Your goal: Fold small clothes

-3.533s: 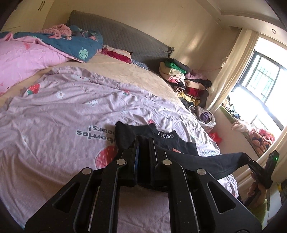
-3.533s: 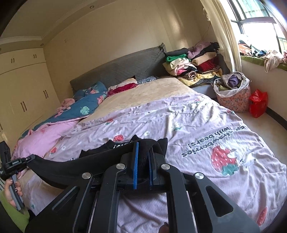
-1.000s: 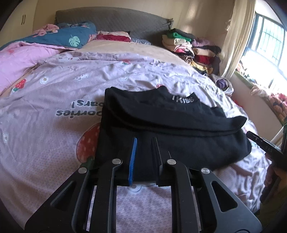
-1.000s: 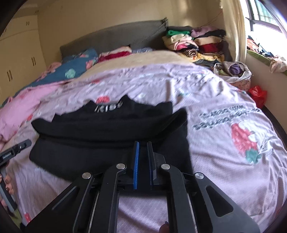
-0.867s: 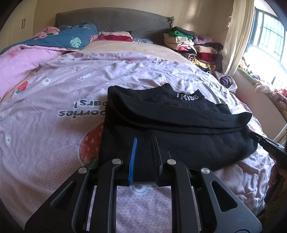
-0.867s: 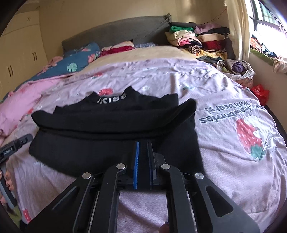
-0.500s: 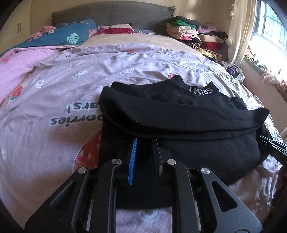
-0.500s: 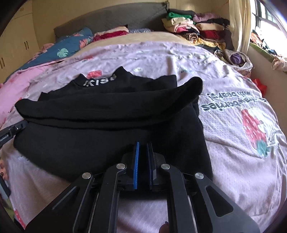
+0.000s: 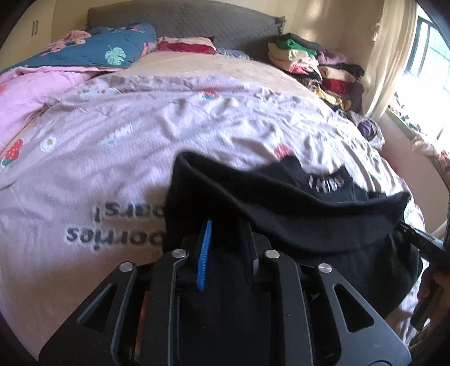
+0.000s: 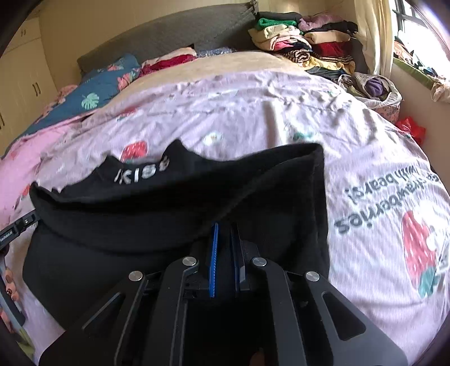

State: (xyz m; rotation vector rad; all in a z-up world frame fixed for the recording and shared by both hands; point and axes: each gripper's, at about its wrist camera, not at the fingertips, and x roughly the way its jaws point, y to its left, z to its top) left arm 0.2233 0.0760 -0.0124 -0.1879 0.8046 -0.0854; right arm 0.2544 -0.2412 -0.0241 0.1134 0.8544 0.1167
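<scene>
Top (image 9: 281, 214), black, lying on the bed over a lilac strawberry cover (image 9: 112, 146). Near hem raised off the cover and drawn over the body as a thick roll across the full width. Collar with white lettering at the far side, flat on the cover.

At far left, pink quilt (image 9: 25, 95) bunched along the bed's edge, blue leaf-print quilt (image 9: 112, 50) behind it against the grey headboard (image 9: 197, 19).

Left of middle, left tool (image 9: 227, 247) at the top's left corner, angled down, black cloth filling the gap between blue pad and dark pad. Jaws just been opening, now slightly apart; cannot tell whether the pads still pinch the cloth.

Right of middle, right tool (image 10: 226, 253) at the top's right corner, angled down too, jaws nearly together and clamped on a thin fold of the hem. Cloth pulled taut from pads up to the roll's right end.

Further right, pile of folded clothes (image 9: 317, 64) at the bed's far corner, cream curtain (image 9: 385, 56) beside it, bright window (image 9: 430, 50) at the edge.
</scene>
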